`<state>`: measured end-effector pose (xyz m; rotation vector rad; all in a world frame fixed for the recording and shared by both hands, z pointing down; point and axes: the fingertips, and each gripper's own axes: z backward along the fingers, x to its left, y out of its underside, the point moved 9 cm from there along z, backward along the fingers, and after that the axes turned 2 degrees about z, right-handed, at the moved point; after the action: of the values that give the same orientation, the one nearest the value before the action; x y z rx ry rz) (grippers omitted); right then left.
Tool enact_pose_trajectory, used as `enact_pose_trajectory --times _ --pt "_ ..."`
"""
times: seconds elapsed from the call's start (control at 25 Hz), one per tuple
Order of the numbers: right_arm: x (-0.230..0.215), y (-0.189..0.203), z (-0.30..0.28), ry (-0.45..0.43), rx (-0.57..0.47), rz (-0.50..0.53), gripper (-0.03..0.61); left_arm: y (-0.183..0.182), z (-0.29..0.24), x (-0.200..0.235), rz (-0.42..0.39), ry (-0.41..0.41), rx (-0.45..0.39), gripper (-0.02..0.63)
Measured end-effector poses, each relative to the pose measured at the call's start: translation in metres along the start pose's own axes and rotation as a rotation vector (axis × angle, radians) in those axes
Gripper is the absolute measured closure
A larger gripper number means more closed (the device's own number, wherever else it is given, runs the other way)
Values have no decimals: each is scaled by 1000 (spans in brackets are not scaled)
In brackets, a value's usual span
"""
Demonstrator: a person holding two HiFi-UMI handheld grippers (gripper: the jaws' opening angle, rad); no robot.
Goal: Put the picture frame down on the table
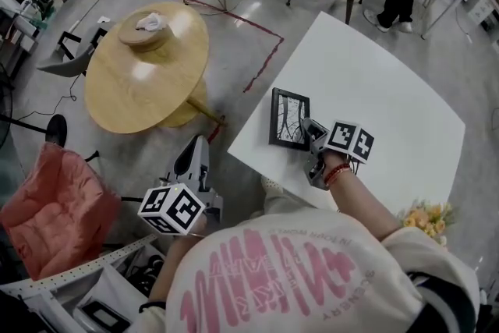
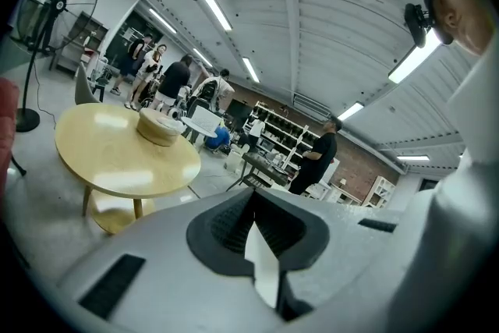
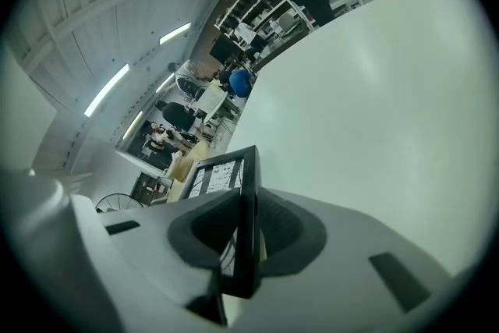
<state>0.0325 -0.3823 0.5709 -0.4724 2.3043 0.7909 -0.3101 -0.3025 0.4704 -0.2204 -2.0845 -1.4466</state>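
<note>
Black-rimmed rectangular picture frame (image 1: 289, 118) with a pale print of dark lines under a glossy front. It is held up by one side rim over the white rectangular desk (image 1: 374, 90). Whether its lower edge touches the desk I cannot tell. The right gripper (image 1: 312, 135) has its jaws clamped across that thin rim, which runs edge-on between the pads. The frame looks light and stiff, but the front is likely fragile and the rim smooth, so the rim is the sensible place to hold. The left gripper (image 1: 196, 152) hangs off the desk, well apart from the frame, with its jaws together on nothing. No writing on the frame is legible, and the pink lettering on the person's sweatshirt (image 1: 265, 277) is unreadable.
</note>
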Motion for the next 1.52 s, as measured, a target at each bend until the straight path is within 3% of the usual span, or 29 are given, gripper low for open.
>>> enact_pose_trajectory --times 0.88,1.52 --pt "-4 -3 -5 120 40 105 500 -8 5 2 -2 -10 -39 611" --pt "0 1 -4 171 19 110 495 -15 25 6 -11 -11 -59 611"
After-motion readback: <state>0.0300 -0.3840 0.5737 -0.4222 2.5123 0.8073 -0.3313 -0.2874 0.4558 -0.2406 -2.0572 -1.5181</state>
